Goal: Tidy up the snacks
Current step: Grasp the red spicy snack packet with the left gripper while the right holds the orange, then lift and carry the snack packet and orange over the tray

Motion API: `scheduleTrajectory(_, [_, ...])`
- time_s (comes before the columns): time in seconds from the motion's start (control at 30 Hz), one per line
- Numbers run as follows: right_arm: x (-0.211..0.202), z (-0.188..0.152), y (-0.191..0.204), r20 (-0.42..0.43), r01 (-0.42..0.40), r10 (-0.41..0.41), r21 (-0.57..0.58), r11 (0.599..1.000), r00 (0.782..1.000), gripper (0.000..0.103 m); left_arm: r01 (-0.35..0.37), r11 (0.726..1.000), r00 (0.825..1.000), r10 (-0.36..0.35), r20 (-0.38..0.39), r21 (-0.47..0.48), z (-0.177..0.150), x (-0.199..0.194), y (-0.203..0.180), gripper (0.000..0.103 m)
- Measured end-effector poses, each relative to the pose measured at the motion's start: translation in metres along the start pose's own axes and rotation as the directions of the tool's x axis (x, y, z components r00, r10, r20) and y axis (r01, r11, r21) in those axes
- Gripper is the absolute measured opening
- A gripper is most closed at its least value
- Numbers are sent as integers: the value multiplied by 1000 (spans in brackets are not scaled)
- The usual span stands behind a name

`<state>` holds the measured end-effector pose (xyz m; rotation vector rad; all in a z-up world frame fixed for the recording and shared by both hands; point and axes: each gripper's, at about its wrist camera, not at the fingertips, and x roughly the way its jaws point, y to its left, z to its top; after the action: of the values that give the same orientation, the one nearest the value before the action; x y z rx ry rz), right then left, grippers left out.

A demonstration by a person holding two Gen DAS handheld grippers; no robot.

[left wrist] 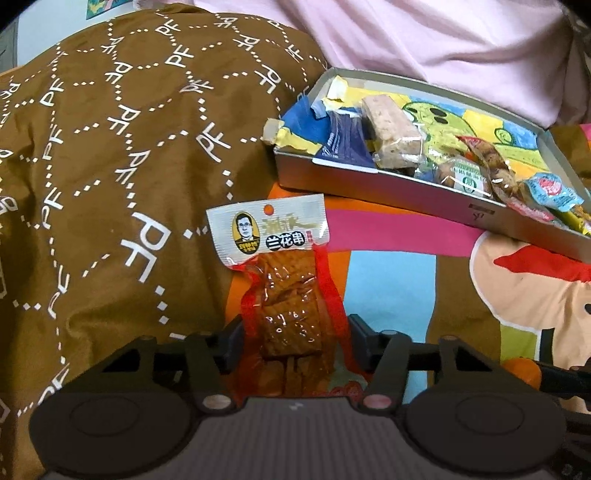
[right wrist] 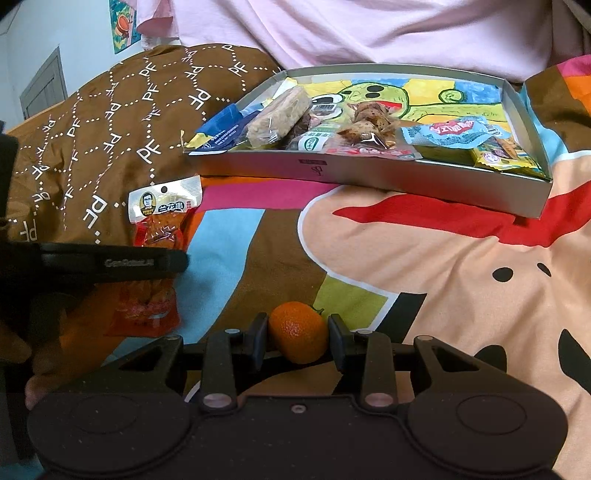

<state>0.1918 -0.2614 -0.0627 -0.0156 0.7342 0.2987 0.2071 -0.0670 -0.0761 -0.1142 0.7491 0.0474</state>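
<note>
My left gripper point(left wrist: 293, 338) is shut on a red-and-clear packet of brown tofu snack point(left wrist: 288, 295) with a white label top, held just above the bedspread. The packet also shows in the right wrist view point(right wrist: 162, 218), with the left gripper's finger point(right wrist: 110, 262) across it. My right gripper point(right wrist: 297, 338) is shut on a small orange mandarin point(right wrist: 298, 336). A shallow grey box point(right wrist: 369, 168) with a cartoon drawing inside holds several wrapped snacks; it lies ahead and also shows in the left wrist view point(left wrist: 369, 188) at upper right.
A brown pillow with white "PF" print point(left wrist: 110, 166) lies at the left. A pink blanket point(right wrist: 369, 33) lies behind the box. The bedspread point(right wrist: 443, 277) is colourful with cartoon shapes.
</note>
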Motion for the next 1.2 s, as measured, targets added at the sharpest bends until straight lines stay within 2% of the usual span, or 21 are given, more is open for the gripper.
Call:
scheduleTrajectory(0.03, [0,0,0,-1,1,-1,-2,1000,1000,36,2,1000,1000,-2,5,0,-1,-3,0,53])
scheduleTrajectory(0.07, [0,0,0,-2,2,-2,-3,1000,1000,37,0,1000,1000,0,3,0,-2,-4,0,45])
scheduleTrajectory(0.23, [1,0,1,-6,6,-6,-6,1000,1000,37,9,1000,1000,-9,-9,-6,-4,-5,2,46])
scheduleTrajectory(0.33, [2,-1,1,-13,10,-10,-5,1000,1000,37,23,999,999,-23,-25,-27,-1,-1,4,54])
scheduleTrajectory(0.37, [3,-1,1,-14,11,-11,-5,1000,1000,37,32,999,999,-33,-30,-32,0,0,5,60])
scheduleTrajectory(0.47, [3,-1,1,-18,13,-13,-7,1000,1000,37,31,1000,998,-31,-46,1,2,7,-1,72])
scheduleTrajectory(0.53, [4,-2,1,-21,15,-15,-7,1000,1000,37,12,999,999,-11,-46,29,2,10,-8,74])
scheduleTrajectory(0.67, [4,-2,2,-19,20,-20,-17,1000,1000,36,-1,999,1000,2,-30,39,-1,8,-10,67])
scheduleTrajectory(0.73, [3,-2,4,-16,25,-25,-29,999,1000,35,-2,999,1000,2,-17,46,-3,2,-9,58])
scheduleTrajectory(0.8, [2,-3,5,-11,29,-30,-40,999,1000,35,-4,998,1000,5,-10,56,-4,-3,-7,43])
scheduleTrajectory(1.0, [-5,-2,8,24,54,-53,-64,997,998,35,16,998,1000,-15,-4,55,-10,-15,-5,42])
scheduleTrajectory(1.2, [-17,-1,14,106,98,-84,-128,987,991,35,29,995,998,-34,44,97,-22,-32,-13,41])
